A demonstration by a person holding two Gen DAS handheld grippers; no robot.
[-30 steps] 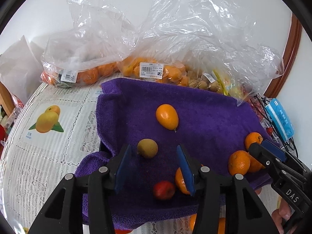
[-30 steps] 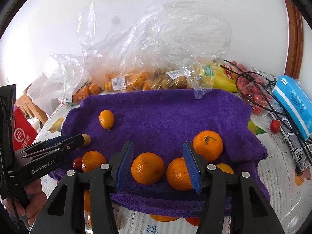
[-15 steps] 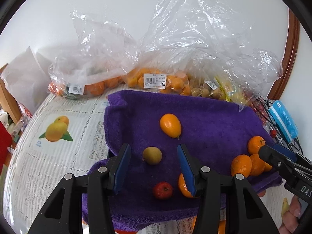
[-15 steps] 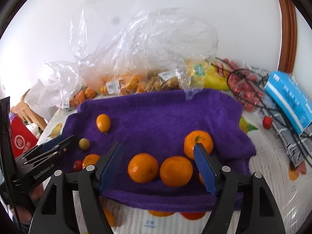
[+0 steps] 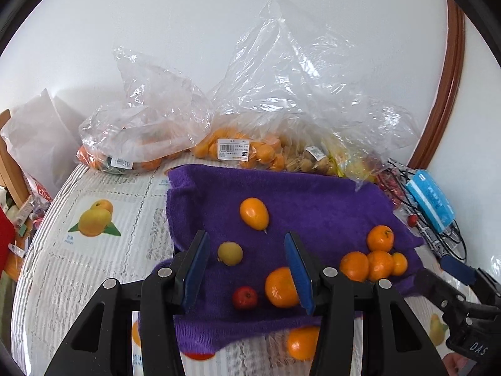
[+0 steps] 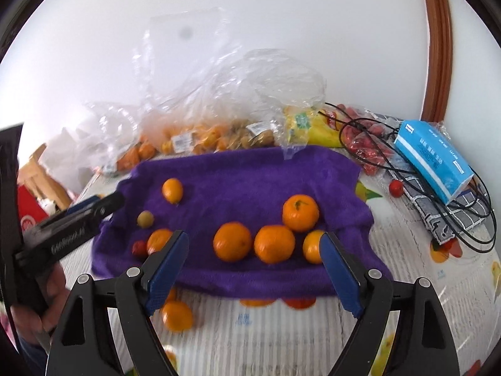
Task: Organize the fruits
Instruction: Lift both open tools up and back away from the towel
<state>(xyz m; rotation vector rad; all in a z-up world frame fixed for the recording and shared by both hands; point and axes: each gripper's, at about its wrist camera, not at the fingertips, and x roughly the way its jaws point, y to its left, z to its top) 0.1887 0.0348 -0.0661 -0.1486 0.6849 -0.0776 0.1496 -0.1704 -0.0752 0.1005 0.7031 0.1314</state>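
A purple towel (image 5: 313, 200) (image 6: 238, 175) lies on the table with loose fruit on it. In the left wrist view I see an oval orange fruit (image 5: 254, 213), a small yellow-green fruit (image 5: 230, 253), a small red fruit (image 5: 245, 297) and an orange (image 5: 278, 286). A cluster of oranges (image 5: 372, 260) (image 6: 272, 238) sits at the towel's right end. My left gripper (image 5: 247, 266) is open and empty above the towel's near left part. My right gripper (image 6: 253, 266) is wide open and empty, above the towel's front edge.
Clear plastic bags of oranges and small fruit (image 5: 238, 150) (image 6: 200, 134) line the wall behind the towel. A blue box (image 6: 435, 156), black cables (image 6: 375, 144) and a checked cloth lie right. A loose orange (image 6: 177, 315) lies on the tablecloth in front.
Both grippers have pulled back and up from the towel, so the fruit looks smaller and farther. The right gripper's jaws have opened wider. The fruit has not moved.
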